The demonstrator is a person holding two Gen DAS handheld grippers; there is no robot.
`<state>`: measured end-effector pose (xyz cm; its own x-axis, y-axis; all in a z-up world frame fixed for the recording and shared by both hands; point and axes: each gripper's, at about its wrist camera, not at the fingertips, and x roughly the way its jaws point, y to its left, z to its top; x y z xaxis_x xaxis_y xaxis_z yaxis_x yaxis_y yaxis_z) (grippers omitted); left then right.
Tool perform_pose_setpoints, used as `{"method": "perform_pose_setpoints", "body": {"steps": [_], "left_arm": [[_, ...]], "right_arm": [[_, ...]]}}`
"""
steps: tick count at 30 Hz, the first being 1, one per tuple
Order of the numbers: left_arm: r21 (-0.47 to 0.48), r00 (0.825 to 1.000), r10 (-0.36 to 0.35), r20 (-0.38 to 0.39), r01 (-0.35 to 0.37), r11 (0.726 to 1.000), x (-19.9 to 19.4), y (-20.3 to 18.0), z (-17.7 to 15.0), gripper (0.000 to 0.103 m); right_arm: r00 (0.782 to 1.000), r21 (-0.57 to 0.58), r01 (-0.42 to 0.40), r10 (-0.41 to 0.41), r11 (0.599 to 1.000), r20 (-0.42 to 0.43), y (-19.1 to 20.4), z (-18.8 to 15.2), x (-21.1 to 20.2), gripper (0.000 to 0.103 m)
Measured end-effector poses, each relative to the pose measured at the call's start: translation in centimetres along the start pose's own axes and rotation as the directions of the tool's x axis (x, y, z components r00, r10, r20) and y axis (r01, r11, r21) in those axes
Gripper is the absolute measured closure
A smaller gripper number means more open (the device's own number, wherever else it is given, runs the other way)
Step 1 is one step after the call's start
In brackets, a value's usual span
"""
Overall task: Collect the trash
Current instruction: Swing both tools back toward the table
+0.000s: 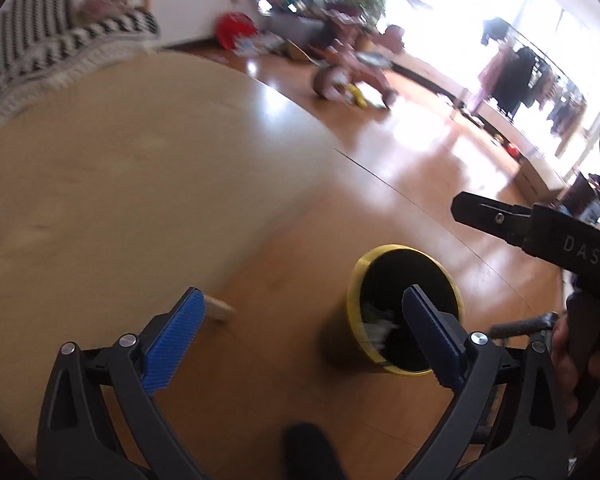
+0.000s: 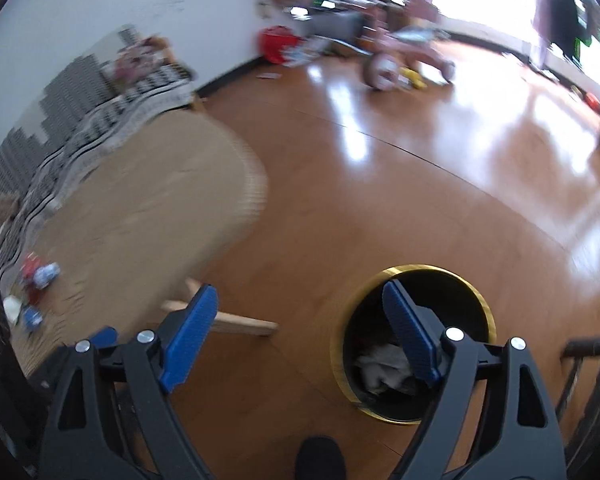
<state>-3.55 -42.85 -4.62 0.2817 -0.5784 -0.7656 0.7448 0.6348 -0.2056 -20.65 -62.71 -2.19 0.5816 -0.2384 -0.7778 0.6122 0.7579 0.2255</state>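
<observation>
A yellow-rimmed bin with a black liner (image 1: pixel 406 256) stands on the wooden floor beside a round light-wood table (image 1: pixel 140 168). It holds crumpled white trash (image 1: pixel 376 322). My left gripper (image 1: pixel 300 320) is open and empty, hovering by the table edge with its right finger over the bin. In the right wrist view the bin (image 2: pixel 476 292) holds crumpled paper (image 2: pixel 384 366). My right gripper (image 2: pixel 296 324) is open and empty, its right finger above the bin. Small red, blue and white pieces of trash (image 2: pixel 40 276) lie on the table (image 2: pixel 148 200) at the left.
The right gripper's body (image 1: pixel 540 232) shows at the right of the left wrist view. A striped sofa (image 1: pixel 52 52) stands behind the table. A pink tricycle (image 2: pixel 404 56) and a red toy (image 2: pixel 276 44) sit on the far floor. A dark chair frame (image 2: pixel 592 364) is at the right.
</observation>
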Motion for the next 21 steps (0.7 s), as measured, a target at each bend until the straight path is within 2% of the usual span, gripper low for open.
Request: {"method": "perform_pose_setpoints", "body": {"steps": [2,6,11,14,18,21], "left_arm": [[-0.014,0.998,0.054,0.028,-0.054,0.998,-2.9,3.6,-0.3,0.007],[-0.074,0.981,0.187,0.047,-0.183,0.980,-8.8,12.1,-2.2,0.007],[-0.200,0.939,0.334,0.084,-0.313,0.929,-15.1,21.4,-5.5,0.007],[-0.276,0.921,0.375,0.101,-0.336,0.900,-18.9,26.4,-6.6,0.007],[-0.339,0.887,0.446,0.119,-0.386,0.858,-22.6,30.9,-8.3,0.007],[-0.401,0.876,0.467,0.120,-0.388,0.830,-24.5,34.2,-9.4,0.007]], "right_arm": [[0.999,-0.059,-0.045,0.046,0.997,0.007,4.2,0.1,-0.2,0.021],[0.992,-0.187,-0.124,0.129,0.975,0.012,13.1,-0.4,-0.3,0.019],[0.978,-0.353,-0.200,0.205,0.914,-0.023,24.4,-2.5,0.7,0.018],[0.965,-0.427,-0.256,0.255,0.867,-0.060,30.2,-4.3,1.2,0.018],[0.947,-0.505,-0.315,0.305,0.804,-0.105,36.6,-6.5,1.9,0.018],[0.934,-0.529,-0.351,0.327,0.772,-0.143,39.7,-7.8,2.6,0.018]]}}
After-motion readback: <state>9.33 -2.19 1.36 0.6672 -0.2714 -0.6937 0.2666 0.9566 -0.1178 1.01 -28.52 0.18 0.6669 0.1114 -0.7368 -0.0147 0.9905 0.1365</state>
